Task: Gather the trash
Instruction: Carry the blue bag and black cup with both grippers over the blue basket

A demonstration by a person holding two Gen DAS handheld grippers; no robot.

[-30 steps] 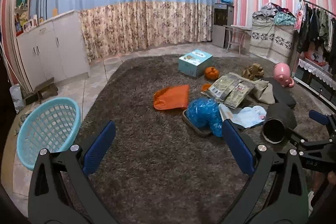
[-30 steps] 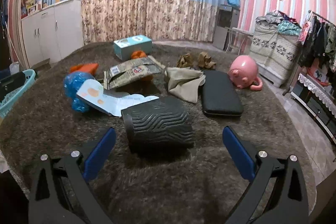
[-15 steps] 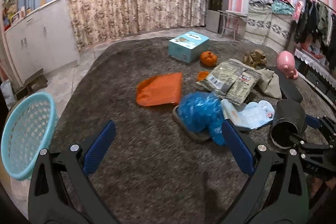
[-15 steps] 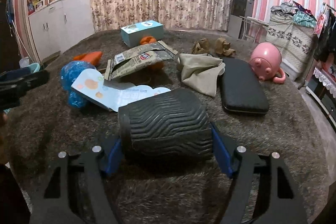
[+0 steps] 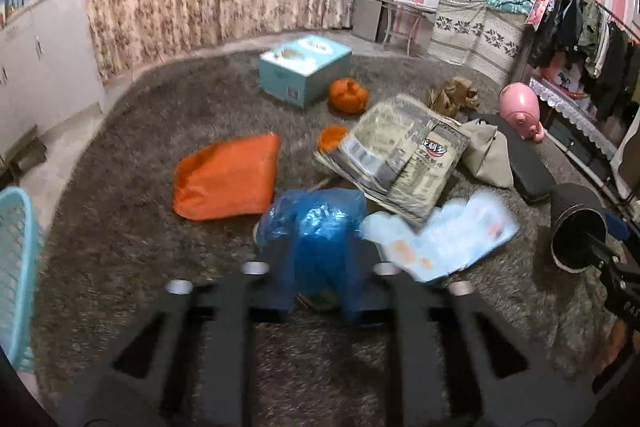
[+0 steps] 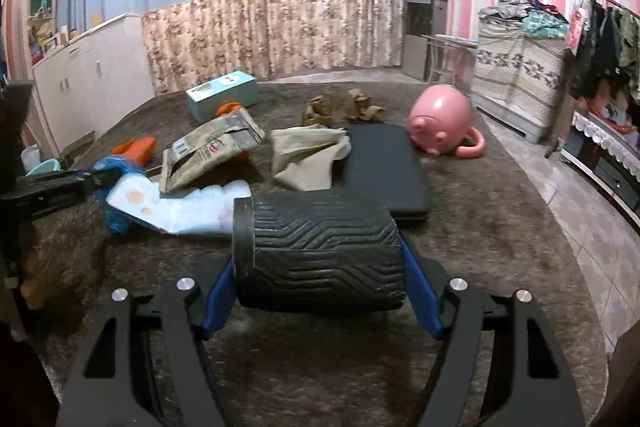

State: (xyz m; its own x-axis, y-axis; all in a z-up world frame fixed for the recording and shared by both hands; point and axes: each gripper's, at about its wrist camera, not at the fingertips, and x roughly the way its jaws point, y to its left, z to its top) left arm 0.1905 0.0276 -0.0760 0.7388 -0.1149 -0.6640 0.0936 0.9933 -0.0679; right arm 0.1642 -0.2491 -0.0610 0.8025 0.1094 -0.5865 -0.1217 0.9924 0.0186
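On the shaggy grey carpet (image 5: pixel 132 239) lies a crumpled blue plastic bag (image 5: pixel 316 223). My left gripper (image 5: pixel 320 279) points down at it, and its jaws are closing, with the bag pinched between the blue pads. My right gripper (image 6: pixel 320 291) is shut on a black ribbed hollow cylinder (image 6: pixel 324 247) lying on its side; the same cylinder (image 5: pixel 576 227) shows at the right of the left wrist view. Around them lie an orange bag (image 5: pixel 228 179), grey-green snack packets (image 5: pixel 400 155) and a pale blue wipes packet (image 5: pixel 444 235).
A turquoise basket (image 5: pixel 16 259) stands at the left carpet edge. Farther back are a teal box (image 5: pixel 304 67), a crumpled orange wrapper (image 5: pixel 347 95), a beige cloth (image 6: pixel 308 155), a black pad (image 6: pixel 384 167) and a pink pig toy (image 6: pixel 440 119). Cabinets, curtains and a clothes rack line the walls.
My left gripper has moved forward and down to the blue bag and its wide-open jaws have closed onto it. My right gripper has closed on the black cylinder.
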